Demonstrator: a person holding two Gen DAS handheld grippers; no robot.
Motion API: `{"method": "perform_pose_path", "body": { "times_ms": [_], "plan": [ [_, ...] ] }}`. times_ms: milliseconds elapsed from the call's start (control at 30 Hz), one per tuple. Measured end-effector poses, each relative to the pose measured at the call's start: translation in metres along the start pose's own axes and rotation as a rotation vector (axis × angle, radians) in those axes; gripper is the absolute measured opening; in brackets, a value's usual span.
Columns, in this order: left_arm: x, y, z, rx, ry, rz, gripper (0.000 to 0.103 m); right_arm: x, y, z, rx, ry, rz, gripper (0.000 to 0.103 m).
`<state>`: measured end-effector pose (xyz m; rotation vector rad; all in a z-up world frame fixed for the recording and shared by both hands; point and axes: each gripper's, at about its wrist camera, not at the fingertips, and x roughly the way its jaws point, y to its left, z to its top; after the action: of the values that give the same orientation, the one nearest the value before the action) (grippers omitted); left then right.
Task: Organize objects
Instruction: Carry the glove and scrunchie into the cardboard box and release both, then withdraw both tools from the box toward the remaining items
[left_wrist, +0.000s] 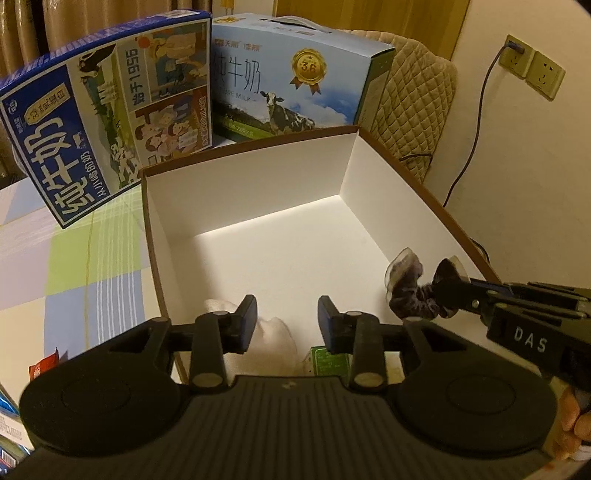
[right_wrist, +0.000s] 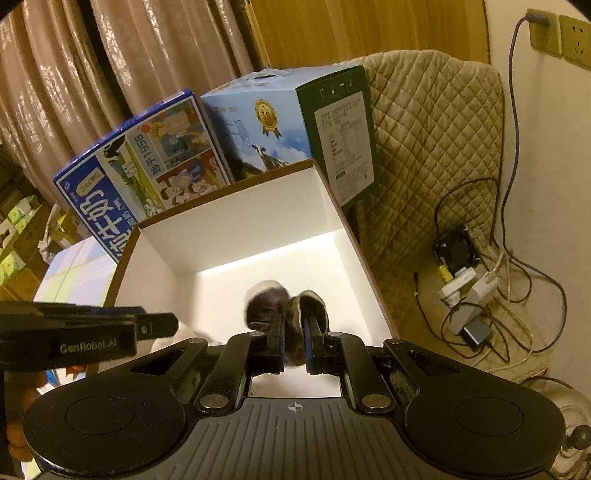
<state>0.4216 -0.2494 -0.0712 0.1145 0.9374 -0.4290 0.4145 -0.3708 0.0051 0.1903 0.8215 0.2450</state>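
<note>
- We see the right gripper (right_wrist: 294, 345) nearly closed, pinching a dark scrunchie (right_wrist: 271, 302) above the white box's (left_wrist: 255, 192) floor; it is airborne inside the box
- The left gripper (left_wrist: 287, 323) gapes wide, empty, over the box's near edge; a white cloth (left_wrist: 273, 332) lies beneath

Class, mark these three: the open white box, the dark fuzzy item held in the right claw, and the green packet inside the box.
open white box (left_wrist: 258, 177): left wrist view, far inner wall.
dark fuzzy item (left_wrist: 408, 301): left wrist view, its bunched middle.
green packet (left_wrist: 330, 363): left wrist view, printed top face.
</note>
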Motion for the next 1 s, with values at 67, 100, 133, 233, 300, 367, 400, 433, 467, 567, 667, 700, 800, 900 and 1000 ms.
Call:
{"method": "perform_pose_path", "body": {
  "times_ms": [67, 100, 133, 233, 300, 367, 400, 433, 467, 567, 667, 700, 800, 900, 1000],
  "plan": [
    [-0.001, 0.002, -0.001, -0.006, 0.005, 0.002, 0.04, 0.005, 0.0, 0.002, -0.001, 0.016, 0.0, 0.005],
    [-0.001, 0.003, -0.001, -0.01, 0.004, 0.002, 0.042, 0.007, 0.001, 0.003, -0.005, 0.019, -0.005, 0.005],
    [-0.002, 0.004, -0.002, -0.012, 0.004, 0.002, 0.043, 0.008, 0.002, 0.004, -0.017, 0.02, -0.002, 0.005],
    [-0.006, 0.007, -0.003, -0.014, 0.0, 0.001, 0.051, 0.007, 0.004, 0.005, -0.037, 0.017, 0.01, 0.012],
    [-0.01, 0.008, -0.005, -0.013, -0.007, 0.0, 0.058, 0.004, 0.006, 0.005, -0.055, 0.015, 0.016, 0.027],
    [-0.015, 0.009, -0.006, -0.015, -0.011, -0.002, 0.064, -0.001, 0.007, 0.005, -0.06, 0.016, 0.021, 0.04],
    [-0.017, 0.01, -0.007, -0.017, -0.012, -0.005, 0.07, -0.004, 0.007, 0.004, -0.062, 0.018, 0.027, 0.045],
    [-0.02, 0.011, -0.009, -0.02, -0.016, -0.009, 0.072, -0.007, 0.008, 0.003, -0.063, 0.021, 0.032, 0.047],
    [-0.024, 0.012, -0.01, -0.021, -0.019, -0.012, 0.073, -0.011, 0.008, 0.002, -0.063, 0.024, 0.034, 0.048],
    [-0.035, 0.013, -0.014, -0.02, -0.021, -0.025, 0.079, -0.021, 0.009, -0.004, -0.056, 0.041, 0.024, 0.05],
    [-0.046, 0.013, -0.02, -0.015, -0.02, -0.032, 0.082, -0.03, 0.011, -0.01, -0.051, 0.055, 0.017, 0.051],
    [-0.049, 0.013, -0.022, -0.014, -0.021, -0.035, 0.083, -0.034, 0.011, -0.013, -0.052, 0.061, 0.017, 0.052],
    [-0.06, 0.012, -0.028, -0.017, -0.02, -0.043, 0.084, -0.045, 0.013, -0.018, -0.045, 0.064, 0.019, 0.053],
    [-0.07, 0.01, -0.035, -0.017, -0.023, -0.052, 0.085, -0.056, 0.015, -0.024, -0.036, 0.06, 0.018, 0.054],
    [-0.08, 0.007, -0.041, -0.012, -0.026, -0.057, 0.086, -0.067, 0.017, -0.028, -0.032, 0.056, 0.021, 0.055]
  ]
}}
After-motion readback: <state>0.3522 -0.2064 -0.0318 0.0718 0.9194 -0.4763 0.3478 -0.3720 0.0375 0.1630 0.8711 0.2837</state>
